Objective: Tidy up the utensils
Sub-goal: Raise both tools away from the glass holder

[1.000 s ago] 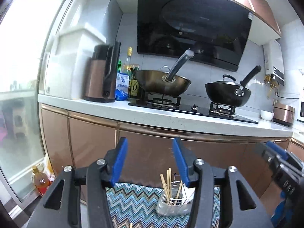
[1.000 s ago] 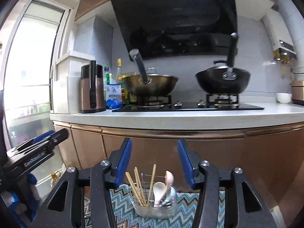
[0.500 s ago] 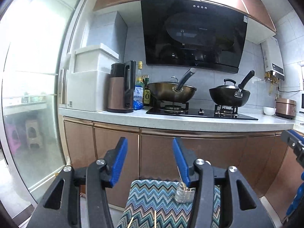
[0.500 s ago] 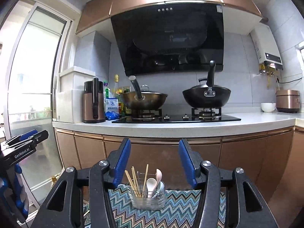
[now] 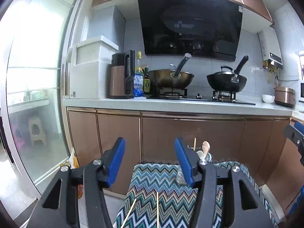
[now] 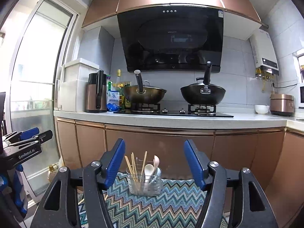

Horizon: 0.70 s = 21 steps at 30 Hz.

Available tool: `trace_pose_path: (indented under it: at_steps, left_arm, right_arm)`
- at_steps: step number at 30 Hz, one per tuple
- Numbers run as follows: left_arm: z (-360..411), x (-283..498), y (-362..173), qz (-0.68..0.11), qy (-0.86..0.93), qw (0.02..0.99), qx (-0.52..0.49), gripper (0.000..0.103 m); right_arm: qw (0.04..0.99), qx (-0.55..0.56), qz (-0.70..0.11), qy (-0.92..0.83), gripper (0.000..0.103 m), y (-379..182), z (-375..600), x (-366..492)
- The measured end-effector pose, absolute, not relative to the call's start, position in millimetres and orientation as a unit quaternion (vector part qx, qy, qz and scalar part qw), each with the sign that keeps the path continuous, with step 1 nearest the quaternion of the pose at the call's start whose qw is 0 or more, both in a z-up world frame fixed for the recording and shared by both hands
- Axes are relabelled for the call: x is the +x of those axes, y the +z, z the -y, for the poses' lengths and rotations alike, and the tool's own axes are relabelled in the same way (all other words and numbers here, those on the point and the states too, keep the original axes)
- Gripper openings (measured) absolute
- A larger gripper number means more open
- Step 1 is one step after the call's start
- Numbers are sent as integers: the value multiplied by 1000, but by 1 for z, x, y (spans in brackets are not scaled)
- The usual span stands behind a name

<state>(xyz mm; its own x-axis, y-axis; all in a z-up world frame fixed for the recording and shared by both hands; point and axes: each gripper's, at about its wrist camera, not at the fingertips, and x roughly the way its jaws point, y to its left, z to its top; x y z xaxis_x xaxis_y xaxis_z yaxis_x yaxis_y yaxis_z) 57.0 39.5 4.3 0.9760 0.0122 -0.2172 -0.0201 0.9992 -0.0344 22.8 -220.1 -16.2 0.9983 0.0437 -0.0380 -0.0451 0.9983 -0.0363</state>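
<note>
Facing the counter, the left gripper (image 5: 150, 159) hung over a zigzag-patterned cloth (image 5: 163, 178) with its jaws opening and nothing between them. Two loose chopsticks (image 5: 157, 209) lay on the cloth just below and ahead of it, while the glass holder (image 5: 180, 176) stood further back, partly hidden behind the right-hand finger.

In the right wrist view, the right gripper (image 6: 153, 163) was likewise opening and empty, aimed level at the glass holder (image 6: 144, 182), which held upright chopsticks (image 6: 133, 167) and spoons (image 6: 149, 171). The left gripper (image 6: 26, 138) showed at the frame's left edge.

The step in hand was probably collecting the loose chopsticks. Recommended procedure: tilt the left gripper down, close across both sticks near mid-length, and steady the holder with the right gripper during insertion.
</note>
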Motion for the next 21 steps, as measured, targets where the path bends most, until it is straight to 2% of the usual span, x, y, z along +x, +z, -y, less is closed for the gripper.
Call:
trace_pose_path:
  at_steps: [21]
  left_arm:
    - [-28,43,-11,-126,18,992,15,53]
  right_arm:
    - [999,15,-35,14,65,-32,234,14]
